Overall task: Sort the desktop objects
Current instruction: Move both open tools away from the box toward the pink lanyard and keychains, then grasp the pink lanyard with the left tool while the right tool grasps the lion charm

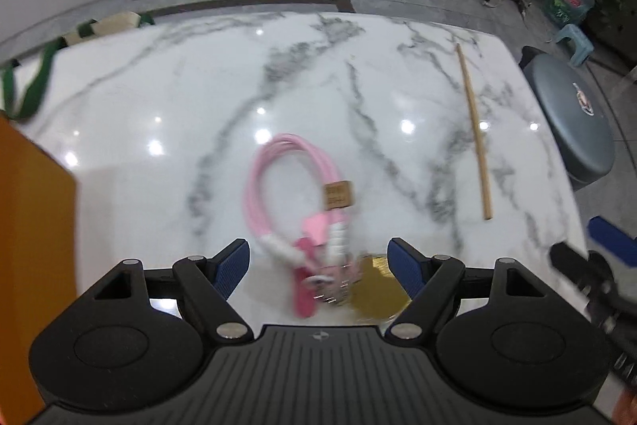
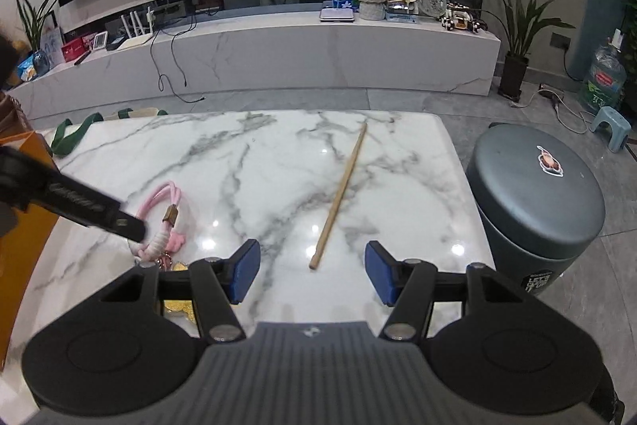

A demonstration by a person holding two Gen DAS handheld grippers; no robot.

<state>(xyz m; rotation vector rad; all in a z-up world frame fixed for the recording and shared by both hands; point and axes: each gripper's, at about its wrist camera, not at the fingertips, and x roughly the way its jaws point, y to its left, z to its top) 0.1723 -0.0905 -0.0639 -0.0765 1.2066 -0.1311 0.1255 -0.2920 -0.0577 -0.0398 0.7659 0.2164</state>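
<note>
White marble worktop (image 1: 159, 98) fills both views, an orange box (image 1: 32, 245) at its left edge. My left claw (image 1: 318, 265) hangs spread wide over the pink lanyard (image 1: 278, 186) and its gold charm (image 1: 376, 289). My right claw (image 2: 312, 273), empty and half apart, faces the wooden stick (image 2: 340, 194). Closing carelessly, I could pinch only one loop and drag the charm along.
</note>
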